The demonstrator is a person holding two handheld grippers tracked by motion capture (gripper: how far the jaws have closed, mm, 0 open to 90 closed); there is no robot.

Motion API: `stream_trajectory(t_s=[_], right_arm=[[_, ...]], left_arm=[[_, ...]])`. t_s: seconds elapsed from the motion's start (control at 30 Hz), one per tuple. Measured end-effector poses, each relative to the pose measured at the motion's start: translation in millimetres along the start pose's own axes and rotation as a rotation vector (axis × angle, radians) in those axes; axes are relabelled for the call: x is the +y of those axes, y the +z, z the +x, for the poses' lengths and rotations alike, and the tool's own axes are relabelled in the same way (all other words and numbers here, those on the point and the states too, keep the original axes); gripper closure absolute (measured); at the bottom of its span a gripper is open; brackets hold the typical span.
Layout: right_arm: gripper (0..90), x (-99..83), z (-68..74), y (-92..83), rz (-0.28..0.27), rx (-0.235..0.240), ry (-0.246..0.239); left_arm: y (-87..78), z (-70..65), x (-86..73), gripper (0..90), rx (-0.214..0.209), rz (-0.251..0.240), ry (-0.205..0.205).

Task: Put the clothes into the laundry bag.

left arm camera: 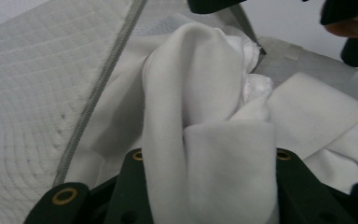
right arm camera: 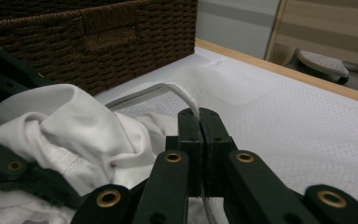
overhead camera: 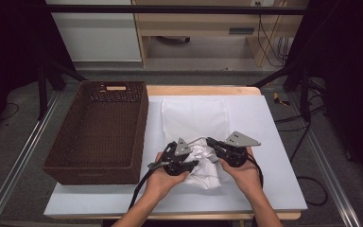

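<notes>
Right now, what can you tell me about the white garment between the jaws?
The white garment is soft, smooth fabric, crumpled in a bunch at the mouth of a white mesh laundry bag on the table. The left gripper is clamped on a thick fold with a stitched hem beside it. The right gripper pinches the bag's grey-white edge.

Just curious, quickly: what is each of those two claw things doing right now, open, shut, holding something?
Left gripper: shut on the white cloth.
Right gripper: shut on the mesh bag's edge cord.

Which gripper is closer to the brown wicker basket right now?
Left. The left gripper, clamped on the bunched white garment, sits just off the wicker basket. The right gripper, pinching the mesh bag's edge cord, is beyond the garment, farther away.
</notes>
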State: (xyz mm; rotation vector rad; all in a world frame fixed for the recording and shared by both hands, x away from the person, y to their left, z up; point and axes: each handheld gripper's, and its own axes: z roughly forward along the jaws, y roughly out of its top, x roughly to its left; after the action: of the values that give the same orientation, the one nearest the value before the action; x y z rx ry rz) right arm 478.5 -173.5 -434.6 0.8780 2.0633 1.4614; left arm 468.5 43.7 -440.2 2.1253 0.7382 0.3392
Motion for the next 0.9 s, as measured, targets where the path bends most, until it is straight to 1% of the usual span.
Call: stream_trajectory(t_s=[0.07,0.17,0.27,0.4,0.47,0.53,0.6,0.7,0.77,0.9], right_arm=[[89.0,0.5,0.5,-0.6,-0.002,-0.001,0.002],[88.9,1.5,1.3,-1.6,-0.006,0.0,-0.001],[88.9,2.6,2.6,-1.6,-0.007,0.004,-0.001],[88.9,3.9,4.8,0.5,-0.005,0.009,-0.01],[89.0,4.5,6.0,1.5,-0.004,0.012,-0.012],[88.9,5.1,7.1,1.9,-0.004,0.015,-0.014],[88.9,5.8,8.4,1.9,-0.007,0.018,-0.016],[88.9,6.6,10.1,1.4,-0.009,0.024,-0.021],[89.0,6.6,10.8,1.5,-0.007,0.026,-0.027],[89.0,6.3,11.6,2.6,-0.003,0.033,-0.028]], left_arm=[[2.2,0.4,-0.2,68.0,0.029,0.0,-0.008],[6.2,1.8,-1.0,67.9,0.048,-0.002,-0.015],[10.3,2.2,-1.7,67.8,0.048,-0.002,-0.011],[14.3,-0.9,-1.5,67.6,0.042,-0.009,0.014],[14.5,-2.6,0.5,67.6,0.046,-0.013,0.025],[15.4,-2.2,3.2,67.6,0.045,-0.018,0.021],[17.8,0.3,5.3,67.6,0.053,-0.026,0.006],[24.1,7.7,5.8,67.6,0.062,-0.028,-0.034],[28.0,11.4,5.2,67.5,0.062,-0.029,-0.05],[32.8,12.4,4.0,66.4,0.063,-0.027,-0.05]])
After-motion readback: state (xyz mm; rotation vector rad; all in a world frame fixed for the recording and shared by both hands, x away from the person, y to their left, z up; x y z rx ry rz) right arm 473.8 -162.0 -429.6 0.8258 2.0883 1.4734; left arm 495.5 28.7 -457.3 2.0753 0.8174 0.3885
